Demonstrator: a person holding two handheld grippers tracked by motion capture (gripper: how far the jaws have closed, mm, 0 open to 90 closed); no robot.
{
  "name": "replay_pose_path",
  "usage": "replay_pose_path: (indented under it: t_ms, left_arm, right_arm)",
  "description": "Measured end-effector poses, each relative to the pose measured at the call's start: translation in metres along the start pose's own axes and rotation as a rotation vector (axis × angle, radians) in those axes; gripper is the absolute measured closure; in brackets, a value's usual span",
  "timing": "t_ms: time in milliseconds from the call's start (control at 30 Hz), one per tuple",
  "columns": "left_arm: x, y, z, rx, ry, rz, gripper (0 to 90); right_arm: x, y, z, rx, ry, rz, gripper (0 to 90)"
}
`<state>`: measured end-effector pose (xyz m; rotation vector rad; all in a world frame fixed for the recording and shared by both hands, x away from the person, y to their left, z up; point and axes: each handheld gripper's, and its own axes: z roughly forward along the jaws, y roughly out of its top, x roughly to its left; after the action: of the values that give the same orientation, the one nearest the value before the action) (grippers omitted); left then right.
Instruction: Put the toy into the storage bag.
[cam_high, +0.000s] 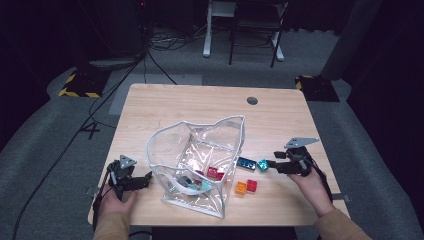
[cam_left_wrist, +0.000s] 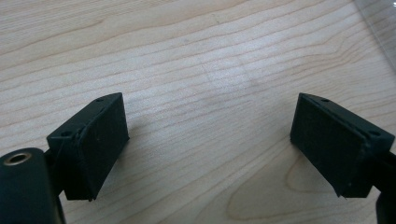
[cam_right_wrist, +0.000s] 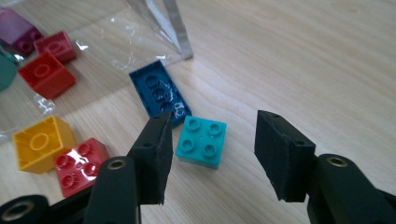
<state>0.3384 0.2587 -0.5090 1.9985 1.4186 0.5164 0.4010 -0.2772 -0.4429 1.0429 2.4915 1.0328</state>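
Fingers (cam_right_wrist: 154, 154) of the right gripper (cam_right_wrist: 210, 158) are standing apart, straddling the teal brick (cam_right_wrist: 201, 141) for grasping; left gripper (cam_left_wrist: 210, 140) is idling released.

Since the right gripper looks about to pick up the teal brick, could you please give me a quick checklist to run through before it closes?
1. Right gripper open, nothing held: ok.
2. Teal brick between the jaws: ok, though it sits nearer the left jaw and just beyond the pads.
3. Teal brick upright, studs up, flat on the table: ok.
4. Clear of neighbours: not ok; the dark blue brick lies right at its far corner, by the left jaw tip.
5. Clear bag open to receive it: ok.
6. Left gripper steadying the bag: not ok; it is open over bare table.
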Motion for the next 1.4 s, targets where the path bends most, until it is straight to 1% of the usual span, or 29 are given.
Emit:
replay_pose_path:
  t_ms: [200,367,567,667,767,867,967,1100,1333,1400]
  left_arm:
    - [0.000,0.000,0.000,0.001,0.000,0.000,11.6]
    - [0.000,0.000,0.000,0.001,0.000,0.000,11.6]
    - [0.000,0.000,0.000,0.001,0.000,0.000,11.6]
    - [0.000,0.000,0.000,0.001,0.000,0.001,11.6]
    - [0.000,0.000,0.000,0.001,0.001,0.001,11.6]
    - [0.000,0.000,0.000,0.000,0.000,0.000,11.6]
    - [0.000,0.000,0.000,0.001,0.001,0.001,11.6]
    - [0.000,0.000,0.000,0.000,0.000,0.000,11.6]
    - [0.000,0.000,0.000,0.001,0.001,0.001,11.6]
    - [0.000,0.000,0.000,0.001,0.001,0.001,11.6]
  right_arm:
    - [0.003,-0.013,0.021,0.014,0.019,0.001,47.1]
    - [0.007,-0.017,0.035,0.065,-0.006,-0.015,49.4]
    - [0.009,-0.019,0.043,0.088,-0.025,-0.024,52.2]
    - [0.011,-0.019,0.044,0.083,-0.038,-0.024,57.1]
    - [0.012,-0.019,0.044,0.085,-0.045,-0.030,58.4]
    - [0.012,-0.018,0.041,0.081,-0.042,-0.034,58.6]
    - [0.014,-0.014,0.034,0.070,-0.034,-0.042,58.6]
    - [0.016,-0.003,0.018,0.044,0.008,-0.047,58.6]
    - [0.020,0.017,-0.004,0.016,0.043,-0.065,58.6]
    - [0.021,0.022,-0.010,0.010,0.057,-0.064,58.5]
